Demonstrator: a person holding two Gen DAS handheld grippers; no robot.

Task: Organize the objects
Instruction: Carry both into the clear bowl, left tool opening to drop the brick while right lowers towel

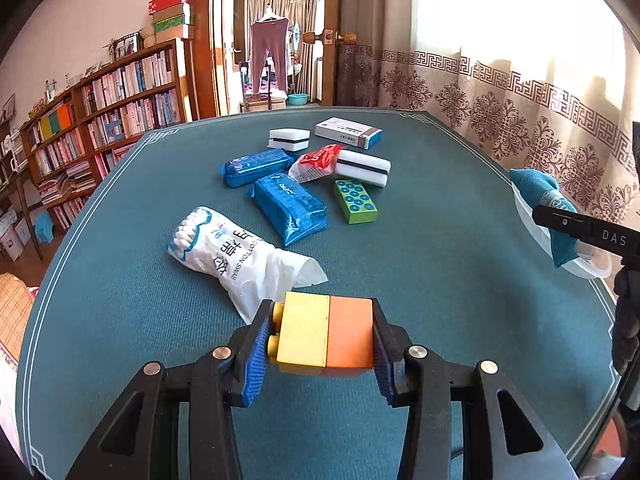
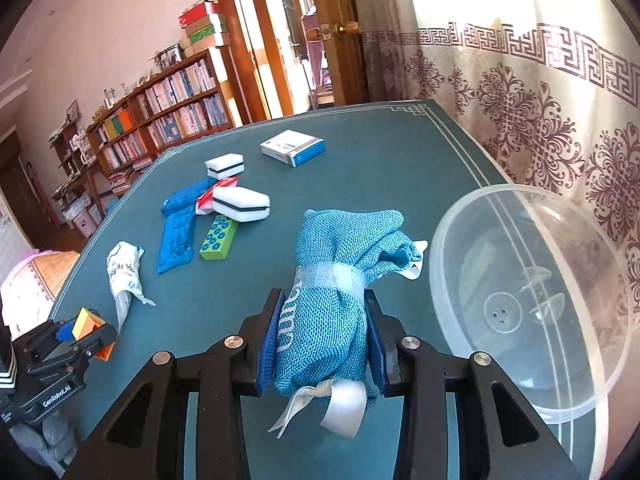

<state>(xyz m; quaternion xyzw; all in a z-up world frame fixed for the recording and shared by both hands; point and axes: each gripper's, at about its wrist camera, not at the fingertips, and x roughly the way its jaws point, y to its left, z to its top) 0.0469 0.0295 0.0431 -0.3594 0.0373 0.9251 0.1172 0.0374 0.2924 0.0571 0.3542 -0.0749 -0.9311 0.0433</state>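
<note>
My left gripper (image 1: 320, 340) is shut on a yellow-and-orange toy block (image 1: 326, 334) and holds it just above the teal table (image 1: 440, 240); it also shows in the right wrist view (image 2: 90, 326). My right gripper (image 2: 324, 340) is shut on a blue mesh pouch (image 2: 340, 280) with a white ribbon, held left of a clear plastic bowl (image 2: 532, 304). In the left wrist view the pouch (image 1: 540, 196) and the bowl (image 1: 536, 236) are at the right edge.
On the table lie a cotton swab bag (image 1: 236, 256), two blue packets (image 1: 290, 208), a green block (image 1: 355, 201), two white sponges (image 1: 362, 168), a red-and-white packet (image 1: 316, 162) and a white-blue box (image 1: 348, 132). Curtains hang right, a bookshelf stands left.
</note>
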